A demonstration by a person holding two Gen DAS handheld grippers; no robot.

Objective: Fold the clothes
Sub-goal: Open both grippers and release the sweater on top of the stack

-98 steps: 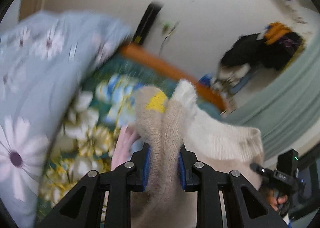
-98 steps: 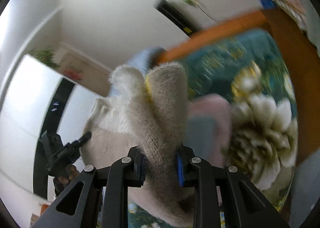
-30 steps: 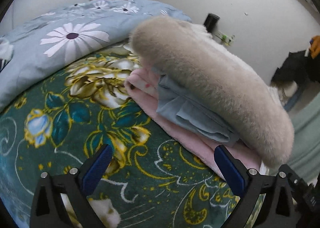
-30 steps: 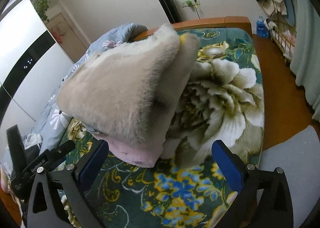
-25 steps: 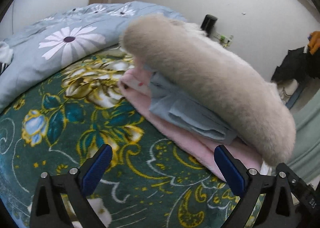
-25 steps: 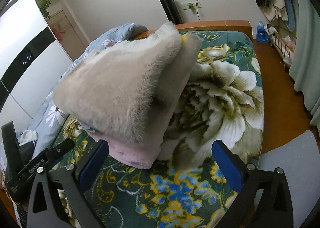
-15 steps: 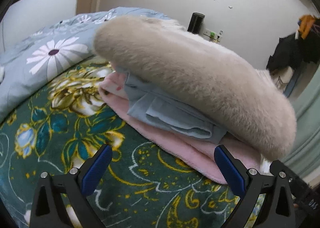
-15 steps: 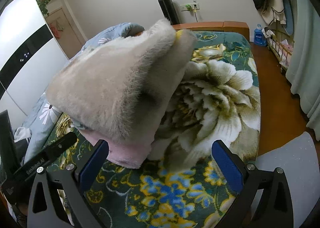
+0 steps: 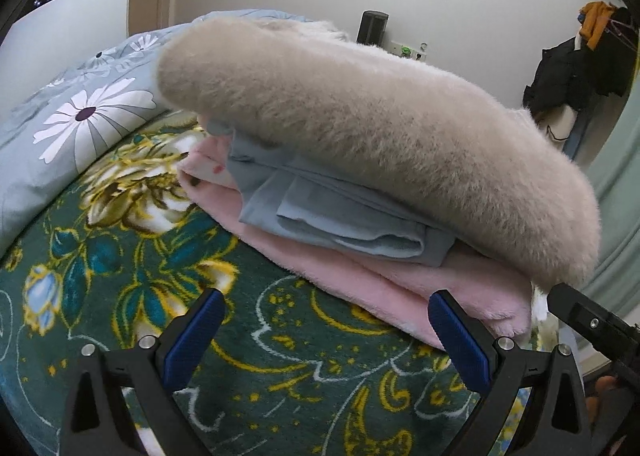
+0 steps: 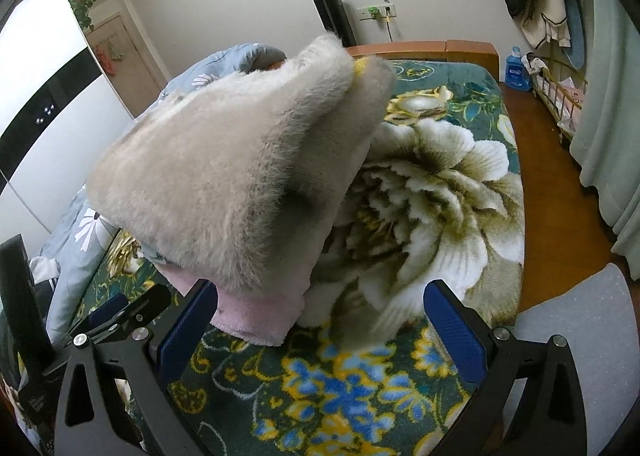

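left claw [image 9: 324, 332] and right claw [image 10: 320, 316] both gape wide, empty, low at the stack's near edge. fuzzy beige sweater [image 9: 360, 143] tops blue garment [image 9: 340, 215] and pink garment [image 9: 400, 280] on the bed [image 9: 120, 276]. risk: sweater overhangs, bulges; a nudge could slide it off.

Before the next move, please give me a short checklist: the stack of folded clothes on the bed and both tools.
1. Left tool open, empty: ok.
2. Right tool open, empty: ok.
3. Fluffy beige sweater on top of the stack: ok.
4. Folded light blue garment between sweater and pink fleece garment: ok.
5. Stack edges aligned: not ok, the sweater overhangs.
6. Stack stable on the green floral blanket: cannot tell.
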